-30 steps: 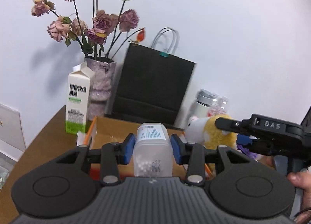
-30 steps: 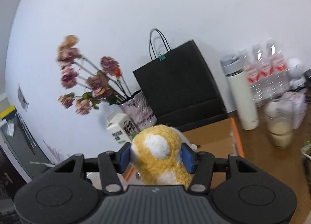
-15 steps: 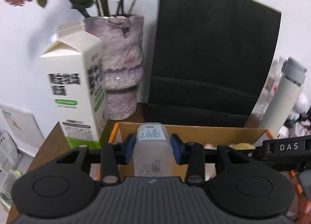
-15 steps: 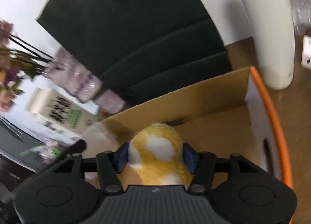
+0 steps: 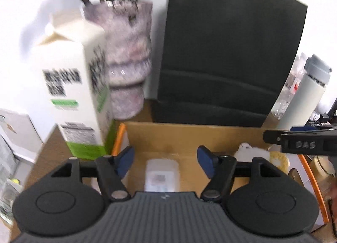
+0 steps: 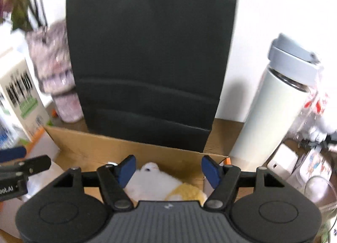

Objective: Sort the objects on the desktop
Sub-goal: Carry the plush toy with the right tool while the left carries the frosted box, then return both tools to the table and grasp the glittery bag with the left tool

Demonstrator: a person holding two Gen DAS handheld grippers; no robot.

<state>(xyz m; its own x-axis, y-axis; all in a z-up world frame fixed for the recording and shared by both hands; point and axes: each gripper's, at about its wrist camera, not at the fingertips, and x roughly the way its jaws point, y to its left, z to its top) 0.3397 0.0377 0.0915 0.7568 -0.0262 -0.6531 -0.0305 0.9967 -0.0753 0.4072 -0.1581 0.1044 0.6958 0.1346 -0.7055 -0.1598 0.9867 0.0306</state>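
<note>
My left gripper (image 5: 165,159) is open above the cardboard box (image 5: 189,135). A translucent plastic bottle (image 5: 161,177) lies in the box below it, free of the blue pads. My right gripper (image 6: 168,170) is open over the same box (image 6: 134,150). The yellow and white plush toy (image 6: 164,186) lies in the box beneath it, untouched by the pads. The toy also shows in the left wrist view (image 5: 261,154), beside the right gripper's black arm (image 5: 301,141).
A black paper bag (image 5: 227,53) stands behind the box. A milk carton (image 5: 73,87) and a vase of flowers (image 5: 128,57) stand at the left. A white thermos (image 6: 273,108) stands at the right, with a glass (image 6: 320,192) and small items beyond it.
Both grippers have opened. The bottle has dropped out of the left gripper into the box, and the plush toy has dropped out of the right one.
</note>
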